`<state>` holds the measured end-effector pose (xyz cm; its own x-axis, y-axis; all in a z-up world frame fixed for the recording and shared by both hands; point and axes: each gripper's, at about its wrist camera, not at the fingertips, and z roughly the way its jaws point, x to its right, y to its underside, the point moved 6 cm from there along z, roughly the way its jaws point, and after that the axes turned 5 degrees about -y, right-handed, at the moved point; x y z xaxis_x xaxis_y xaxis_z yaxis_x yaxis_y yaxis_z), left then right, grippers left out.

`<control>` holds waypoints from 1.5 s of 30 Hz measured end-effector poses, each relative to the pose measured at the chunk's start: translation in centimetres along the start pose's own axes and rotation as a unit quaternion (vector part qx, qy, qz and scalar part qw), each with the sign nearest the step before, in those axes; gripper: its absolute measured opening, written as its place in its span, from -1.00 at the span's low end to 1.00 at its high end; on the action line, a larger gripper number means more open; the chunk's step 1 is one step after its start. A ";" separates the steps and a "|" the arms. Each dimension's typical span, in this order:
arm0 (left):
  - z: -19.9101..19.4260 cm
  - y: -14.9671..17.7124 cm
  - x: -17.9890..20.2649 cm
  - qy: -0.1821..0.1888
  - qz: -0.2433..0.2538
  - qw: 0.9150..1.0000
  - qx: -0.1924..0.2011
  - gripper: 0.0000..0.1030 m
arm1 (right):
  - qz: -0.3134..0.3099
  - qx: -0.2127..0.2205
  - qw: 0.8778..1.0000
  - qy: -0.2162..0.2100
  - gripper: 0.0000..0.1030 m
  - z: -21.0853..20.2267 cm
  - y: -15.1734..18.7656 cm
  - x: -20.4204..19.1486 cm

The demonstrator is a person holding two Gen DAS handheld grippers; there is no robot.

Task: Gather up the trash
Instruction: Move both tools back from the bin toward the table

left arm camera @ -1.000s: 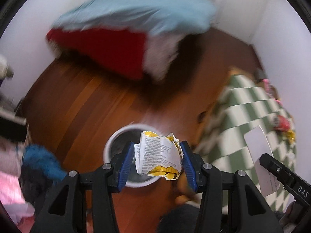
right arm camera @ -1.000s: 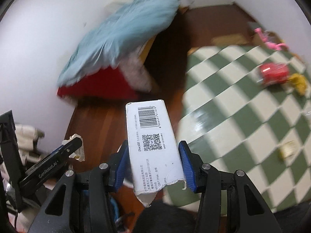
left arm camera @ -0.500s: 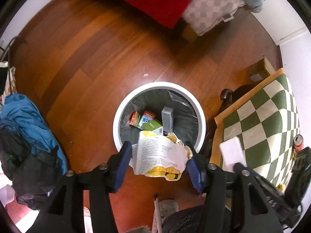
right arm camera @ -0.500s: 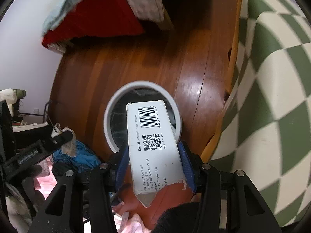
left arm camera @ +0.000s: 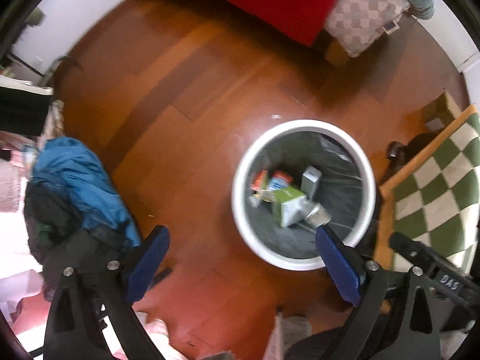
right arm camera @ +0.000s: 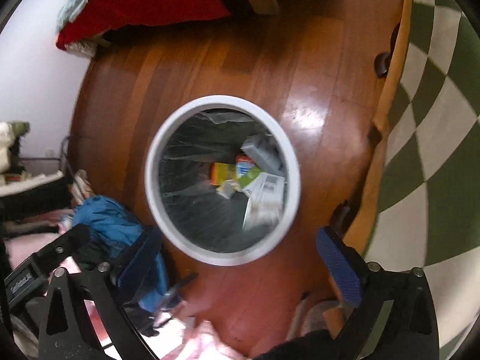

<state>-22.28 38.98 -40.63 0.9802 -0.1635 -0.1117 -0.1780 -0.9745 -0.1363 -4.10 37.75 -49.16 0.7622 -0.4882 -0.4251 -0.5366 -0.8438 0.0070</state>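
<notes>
Above the white trash bin (left arm camera: 240,198), I hold both grippers pointing down toward the wooden floor (left arm camera: 186,114). My left gripper (left arm camera: 240,258) has its blue-padded jaws spread wide with nothing between them; its right pad overlaps the near rim of the bin. My right gripper (right arm camera: 240,258) is likewise spread wide and holds nothing, with the bin (right arm camera: 156,180) between and just beyond its two pads.

Inside the bin, on its dark liner, lies the trash (left arm camera: 288,198): a green and white box, a grey box, an orange carton and a blue and white one, all touching in a heap. From the right wrist view, a white box with a barcode (right arm camera: 265,198) leans against the bin's inner wall beside the same heap. The printing on the boxes is too blurred to read.

Left of the bin, a blue jacket (left arm camera: 81,186) lies crumpled on the floor. Right of the bin, a green and white checked tabletop (left arm camera: 435,186) shows. My right gripper's body, seen beside it, carries the letters "DAS".
</notes>
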 end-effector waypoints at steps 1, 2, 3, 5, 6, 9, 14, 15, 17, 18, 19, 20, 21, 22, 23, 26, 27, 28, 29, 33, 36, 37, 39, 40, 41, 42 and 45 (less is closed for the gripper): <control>-0.2 0.3 -0.2 -0.006 -0.001 1.000 0.007 0.93 | -0.006 0.000 1.000 0.012 1.00 -0.1 0.1 0.0; -0.4 0.6 -0.4 -0.011 0.000 1.000 0.012 0.93 | -0.013 -0.001 1.000 0.021 1.00 0.0 0.3 0.2; -0.7 0.9 -0.5 -0.016 0.002 1.000 0.016 0.93 | -0.021 0.000 0.999 0.033 1.00 -0.2 0.5 0.2; -1.2 1.5 -0.7 -0.023 0.006 0.999 0.022 0.93 | -0.033 0.003 0.998 0.046 1.00 -1.2 1.1 0.0; -1.5 1.7 -0.8 -0.027 0.008 0.999 0.027 0.93 | -0.039 0.004 0.998 0.055 1.00 -1.6 1.3 0.0; -2.7 2.1 -0.8 -0.033 0.014 0.999 0.041 0.93 | -0.054 0.009 0.996 0.072 1.00 -3.4 2.1 0.1; -5.5 3.0 -0.5 -0.032 0.020 0.997 0.066 0.93 | -0.079 0.026 0.993 0.083 1.00 -6.1 3.4 -0.8; -6.0 3.2 -0.4 -0.031 0.020 0.997 0.070 0.93 | -0.085 0.031 0.992 0.085 1.00 -6.8 3.8 -1.0; -7.4 3.7 -0.4 -0.026 0.021 0.996 0.079 0.93 | -0.093 0.042 0.991 0.085 1.00 -8.2 4.6 -1.3; -7.9 3.9 -0.4 -0.024 0.020 0.996 0.082 0.93 | -0.097 0.047 0.991 0.082 1.00 -8.9 4.9 -1.6; -8.6 4.2 -0.4 -0.022 0.018 0.996 0.087 0.93 | -0.101 0.052 0.990 0.081 1.00 -9.8 5.3 -1.8; -9.4 4.5 -0.5 -0.020 0.015 0.995 0.094 0.93 | -0.106 0.059 0.989 0.080 1.00 -10.6 5.7 -2.1; -10.3 4.7 -0.6 -0.019 0.012 0.995 0.102 0.93 | -0.111 0.065 0.989 0.079 1.00 -11.2 6.0 -2.3; -10.9 4.9 -0.7 -0.017 0.009 0.994 0.107 0.93 | -0.115 0.075 0.987 0.080 1.00 -12.2 6.3 -2.4; -11.6 5.2 -0.8 -0.014 0.005 0.994 0.112 0.93 | -0.117 0.081 0.987 0.079 1.00 -12.9 6.6 -2.6; -13.9 6.0 -1.0 -0.005 -0.002 0.992 0.129 0.93 | -0.123 0.101 0.985 0.069 1.00 -15.4 7.8 -3.0; -14.8 6.3 -1.1 -0.002 -0.002 0.991 0.136 0.93 | -0.127 0.109 0.984 0.067 1.00 -16.3 8.2 -3.2; -15.4 6.5 -1.1 -0.001 -0.001 0.990 0.141 0.93 | -0.132 0.116 0.982 0.064 1.00 -17.2 8.6 -3.5; -16.1 6.9 -1.1 0.001 0.000 0.989 0.147 0.93 | -0.134 0.123 0.981 0.060 1.00 -18.0 9.0 -3.8; -19.2 8.4 -0.7 0.004 0.012 0.985 0.174 0.93 | -0.140 0.152 0.978 0.040 1.00 -21.8 10.7 -4.6; -21.3 9.5 -0.2 -0.003 0.017 0.982 0.188 0.93 | -0.141 0.174 0.974 0.016 1.00 -25.2 12.2 -5.2; -22.0 9.8 0.1 -0.008 0.020 0.981 0.192 0.93 | -0.142 0.180 0.973 0.012 1.00 -25.8 12.7 -5.2; -23.4 10.4 0.7 -0.015 0.025 0.978 0.206 0.93 | -0.139 0.193 0.971 -0.003 1.00 -27.7 13.7 -5.1; -24.1 10.6 1.1 -0.016 0.028 0.976 0.216 0.93 | -0.134 0.201 0.970 -0.011 1.00 -28.8 14.2 -5.0; -24.6 10.8 1.5 -0.018 0.031 0.974 0.222 0.93 | -0.129 0.206 0.970 -0.018 1.00 -29.7 14.6 -4.8; -25.2 10.9 2.1 -0.016 0.035 0.973 0.227 0.93 | -0.123 0.212 0.969 -0.028 1.00 -30.7 14.9 -4.5; -26.2 11.2 4.7 -0.001 0.052 0.970 0.238 0.93 | -0.099 0.231 0.967 -0.049 1.00 -33.5 16.0 -2.6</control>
<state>-17.37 23.31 -16.91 0.9545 -0.2567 -0.1516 -0.2968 -0.7711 -0.5632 -2.54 18.11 -17.61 0.8403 -0.2845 -0.4614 -0.5059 -0.7174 -0.4790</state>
